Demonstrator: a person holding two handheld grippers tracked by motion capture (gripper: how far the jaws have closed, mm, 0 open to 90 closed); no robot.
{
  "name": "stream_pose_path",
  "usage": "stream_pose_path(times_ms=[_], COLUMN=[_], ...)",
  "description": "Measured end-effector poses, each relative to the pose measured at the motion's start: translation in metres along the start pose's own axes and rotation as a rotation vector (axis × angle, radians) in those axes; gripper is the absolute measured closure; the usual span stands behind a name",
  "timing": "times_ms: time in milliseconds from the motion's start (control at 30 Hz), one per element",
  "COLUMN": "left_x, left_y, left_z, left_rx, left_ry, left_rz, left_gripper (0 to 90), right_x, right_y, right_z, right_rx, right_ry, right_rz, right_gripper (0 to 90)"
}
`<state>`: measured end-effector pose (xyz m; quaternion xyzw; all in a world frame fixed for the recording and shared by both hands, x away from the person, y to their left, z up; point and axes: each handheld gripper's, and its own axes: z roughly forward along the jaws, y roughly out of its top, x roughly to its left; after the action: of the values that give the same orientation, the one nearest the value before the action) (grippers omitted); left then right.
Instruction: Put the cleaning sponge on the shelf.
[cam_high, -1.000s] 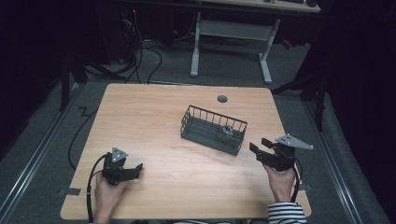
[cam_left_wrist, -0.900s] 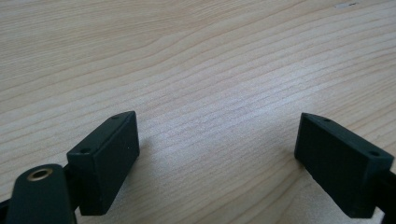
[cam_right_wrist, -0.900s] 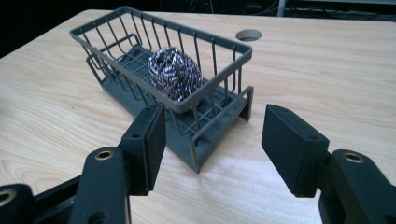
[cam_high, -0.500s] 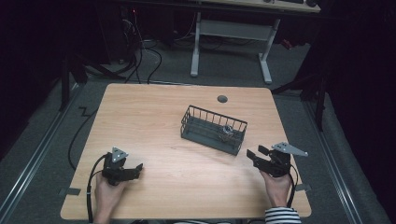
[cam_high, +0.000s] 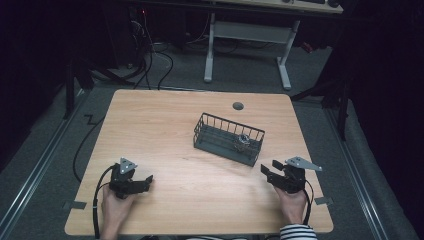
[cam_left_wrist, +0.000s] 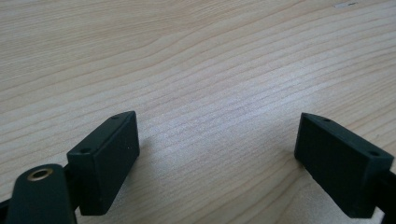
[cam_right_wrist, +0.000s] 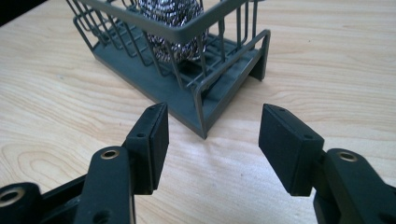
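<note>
A dark grey wire basket (cam_high: 215, 142) (cam_right_wrist: 187, 100) stands right of the table's middle, with a steel wool scourer (cam_high: 243, 142) (cam_right_wrist: 172, 23) inside near its right end. My right gripper (cam_high: 269, 172) (cam_right_wrist: 212, 140) rests at the front right of the table, open and empty, its jaws pointing at the basket's near corner a short way off. At the front left, my left gripper (cam_high: 146, 181) (cam_left_wrist: 217, 158) lies low over bare wood, open with nothing between its jaws.
The wooden table (cam_high: 150, 130) has a round cable hole (cam_high: 238, 105) near its far edge. Beyond it stand a desk frame (cam_high: 247, 35) and loose cables (cam_high: 150, 55) on the dark floor.
My right gripper has drawn back and down toward the table's front right, away from the basket. The left gripper has stayed put.
</note>
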<state>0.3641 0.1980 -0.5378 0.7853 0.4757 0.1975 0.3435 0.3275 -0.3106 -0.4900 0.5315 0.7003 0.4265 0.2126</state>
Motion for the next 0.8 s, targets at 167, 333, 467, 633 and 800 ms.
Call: stream_pose_path(times_ms=[167, 333, 467, 633, 800], left_x=[0.000, 0.000, 0.000, 0.000, 0.000], left_y=[0.000, 0.000, 0.000, 0.000, 0.000], left_z=[0.000, 0.000, 0.000, 0.000, 0.000], left_rx=[0.000, 0.000, 0.000, 0.000, 0.001], left_ry=[0.000, 0.000, 0.000, 0.000, -0.002], left_rz=[0.000, 0.000, 0.000, 0.000, -0.001], left_gripper=[14.3, 14.3, 14.3, 14.3, 14.5], right_x=[-0.001, -0.003, -0.005, -0.005, -0.004], right_y=[-0.004, -0.008, -0.012, -0.015, -0.017], right_z=[0.003, 0.004, 0.007, 0.009, 0.011], right_rx=[0.014, 0.017, 0.040, 0.059, 0.072], right_ry=[-0.004, -0.016, -0.039, -0.067, -0.096], right_rz=[0.006, 0.009, 0.005, -0.004, -0.027], right_gripper=[43.1, 42.8, 42.2, 42.0, 41.3])
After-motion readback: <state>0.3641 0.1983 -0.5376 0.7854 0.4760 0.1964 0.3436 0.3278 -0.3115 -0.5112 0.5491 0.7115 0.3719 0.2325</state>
